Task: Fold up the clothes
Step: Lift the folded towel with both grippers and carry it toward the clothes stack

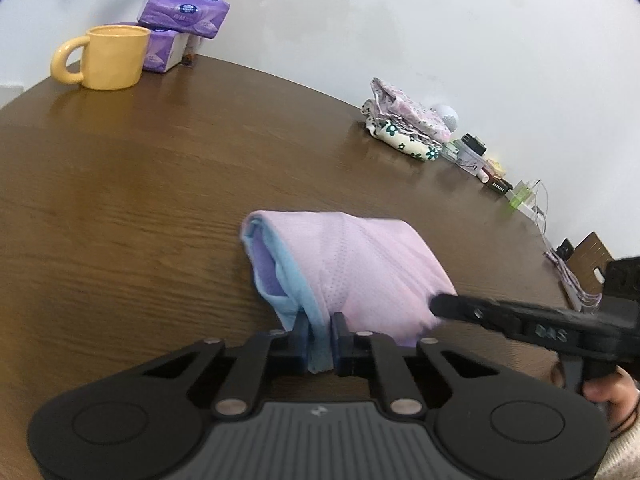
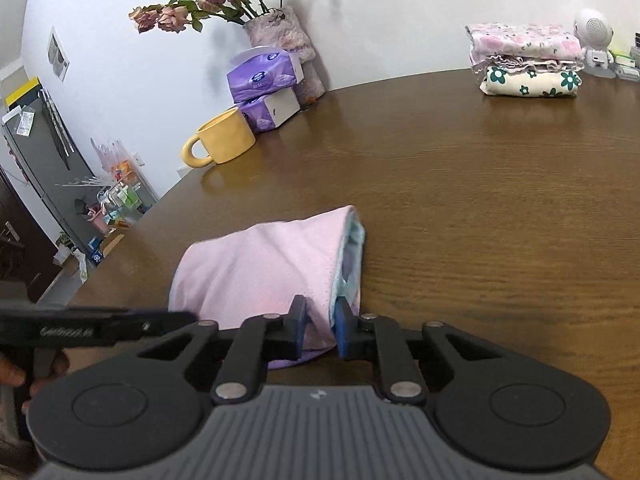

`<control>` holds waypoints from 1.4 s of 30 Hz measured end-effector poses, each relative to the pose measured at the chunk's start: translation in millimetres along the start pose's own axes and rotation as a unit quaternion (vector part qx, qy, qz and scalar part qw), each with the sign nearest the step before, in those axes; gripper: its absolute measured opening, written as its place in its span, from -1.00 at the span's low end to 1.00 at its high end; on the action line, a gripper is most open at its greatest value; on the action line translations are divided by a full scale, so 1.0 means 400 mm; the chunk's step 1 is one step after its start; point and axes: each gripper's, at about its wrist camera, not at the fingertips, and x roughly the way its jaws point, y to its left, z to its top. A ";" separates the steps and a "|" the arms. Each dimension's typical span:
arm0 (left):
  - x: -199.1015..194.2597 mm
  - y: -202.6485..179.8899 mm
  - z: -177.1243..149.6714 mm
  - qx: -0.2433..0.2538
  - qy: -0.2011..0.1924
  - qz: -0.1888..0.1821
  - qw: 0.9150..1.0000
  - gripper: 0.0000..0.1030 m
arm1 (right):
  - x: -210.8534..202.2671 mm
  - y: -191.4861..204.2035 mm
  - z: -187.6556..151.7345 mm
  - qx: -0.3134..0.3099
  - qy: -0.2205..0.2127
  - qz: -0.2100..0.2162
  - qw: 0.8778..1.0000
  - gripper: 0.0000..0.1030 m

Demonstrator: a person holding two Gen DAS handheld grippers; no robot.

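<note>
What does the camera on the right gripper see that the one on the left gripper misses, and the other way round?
Only the right wrist view shows the dried pink roses and a grey cabinet beside the table. Only the left wrist view shows the small clutter of boxes and cables along the wall. Both show the pink mesh garment with blue trim, pinched by the left gripper and right gripper, the yellow ceramic mug and the folded floral clothes.
</note>
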 end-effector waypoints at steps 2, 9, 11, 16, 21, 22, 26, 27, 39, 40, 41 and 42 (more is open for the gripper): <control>-0.006 0.006 0.005 0.015 0.004 0.001 1.000 -0.81 | -0.006 0.015 -0.012 0.004 0.003 0.001 1.000 -0.73; -0.065 0.015 0.032 0.037 -0.017 0.001 0.999 0.37 | -0.069 0.040 -0.034 0.022 -0.038 -0.016 0.999 0.28; -0.070 0.023 0.049 0.025 -0.024 0.000 0.999 0.56 | -0.077 0.027 -0.021 0.026 -0.048 -0.026 0.998 0.51; 0.001 0.067 0.103 -0.063 0.025 -0.023 0.997 0.52 | -0.015 -0.025 0.032 0.053 -0.007 -0.002 0.999 0.48; 0.056 0.083 0.142 -0.083 0.062 -0.031 0.994 0.26 | 0.053 -0.071 0.054 0.099 0.038 0.042 0.994 0.10; 0.064 0.085 0.148 -0.083 0.067 -0.033 0.994 0.18 | 0.060 -0.078 0.053 0.108 0.042 0.052 0.992 0.06; 0.091 0.092 0.160 -0.081 0.079 -0.040 0.993 -0.32 | 0.084 -0.105 0.047 0.148 0.052 0.085 0.984 -0.33; 0.099 0.095 0.161 -0.083 0.081 -0.042 0.992 -0.43 | 0.092 -0.113 0.044 0.161 0.054 0.092 0.981 -0.46; 0.115 0.112 0.126 -0.087 0.046 -0.076 0.992 -0.79 | 0.134 -0.163 0.022 0.230 0.053 0.136 0.962 -0.83; 0.112 0.111 0.124 -0.089 0.041 -0.078 0.992 -0.82 | 0.134 -0.164 0.017 0.233 0.049 0.136 0.962 -0.84; 0.109 0.111 0.123 -0.091 0.036 -0.082 0.992 -0.84 | 0.132 -0.162 0.014 0.237 0.045 0.134 0.961 -0.84; 0.106 0.111 0.121 -0.094 0.031 -0.085 0.991 -0.85 | 0.129 -0.160 0.013 0.239 0.041 0.136 0.961 -0.84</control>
